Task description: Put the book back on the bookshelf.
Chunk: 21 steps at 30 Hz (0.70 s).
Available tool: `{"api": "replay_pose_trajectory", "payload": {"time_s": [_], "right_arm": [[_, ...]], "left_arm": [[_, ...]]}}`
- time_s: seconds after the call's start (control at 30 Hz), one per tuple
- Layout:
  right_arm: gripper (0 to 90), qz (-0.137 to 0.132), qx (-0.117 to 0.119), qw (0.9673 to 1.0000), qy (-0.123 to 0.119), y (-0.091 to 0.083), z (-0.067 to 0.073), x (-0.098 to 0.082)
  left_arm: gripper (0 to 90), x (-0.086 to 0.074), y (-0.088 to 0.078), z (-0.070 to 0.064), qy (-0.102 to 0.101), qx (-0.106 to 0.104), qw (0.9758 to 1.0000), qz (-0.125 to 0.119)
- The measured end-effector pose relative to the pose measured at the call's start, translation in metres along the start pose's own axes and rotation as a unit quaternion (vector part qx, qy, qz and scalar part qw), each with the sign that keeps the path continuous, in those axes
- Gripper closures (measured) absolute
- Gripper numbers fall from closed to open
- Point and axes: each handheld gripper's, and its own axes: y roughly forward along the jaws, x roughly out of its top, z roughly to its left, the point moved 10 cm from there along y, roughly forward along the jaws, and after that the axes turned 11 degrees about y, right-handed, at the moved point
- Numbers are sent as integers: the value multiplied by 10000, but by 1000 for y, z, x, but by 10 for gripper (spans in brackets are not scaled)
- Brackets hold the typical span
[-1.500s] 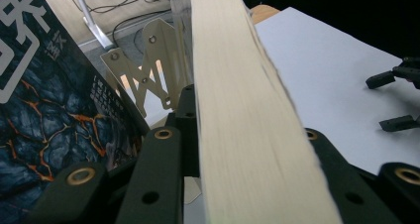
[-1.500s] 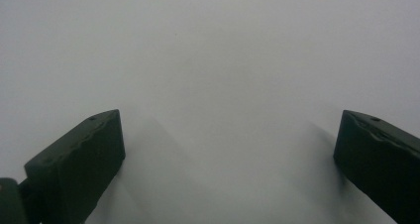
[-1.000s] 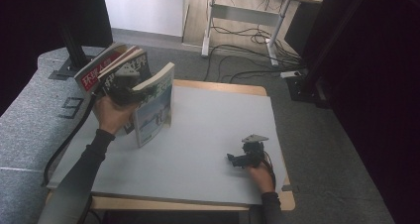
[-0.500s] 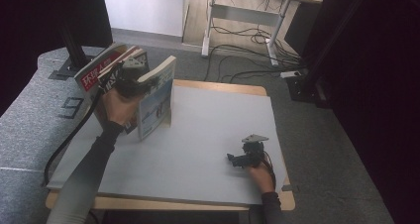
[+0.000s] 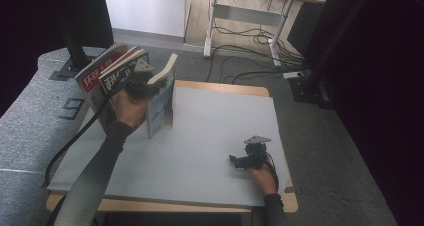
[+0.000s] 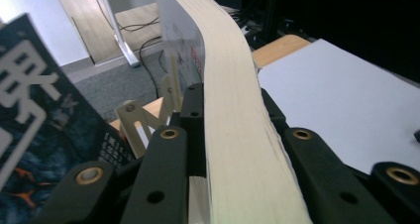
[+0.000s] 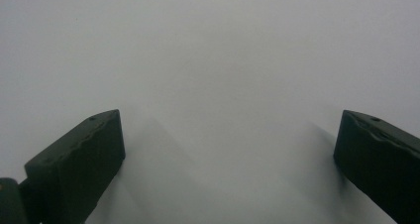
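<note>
The left gripper (image 5: pixel 145 83) is clamped on a thick book (image 6: pixel 233 135), upright at the table's (image 5: pixel 210 136) far-left corner beside leaning books (image 5: pixel 107 73). Keep the book vertical (its pages bow) while shelving it against them; the right gripper (image 5: pixel 247 158) rests with jaws apart.

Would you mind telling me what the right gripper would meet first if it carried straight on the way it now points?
Most likely the grey table top. The right gripper has its jaws open with nothing between them, and in its own view that plain surface lies straight ahead, seemingly close, though the depth is hard to judge.
</note>
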Motion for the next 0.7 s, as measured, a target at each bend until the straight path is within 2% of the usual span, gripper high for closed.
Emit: {"api": "replay_pose_trajectory", "payload": {"time_s": [0.17, 0.4, 0.7], "right_arm": [[0, 0, -2, 10000, 0, 0, 0, 0], [0, 7, 3, 10000, -2, 0, 0, 0], [0, 13, 3, 10000, -5, 0, 0, 0]], "left_arm": [[689, 1, 0, -5, 112, 27, 9999, 6], [540, 0, -4, -12, 177, -30, 9998, -31], [496, -11, -13, -25, 129, -342, 9993, -115]]}}
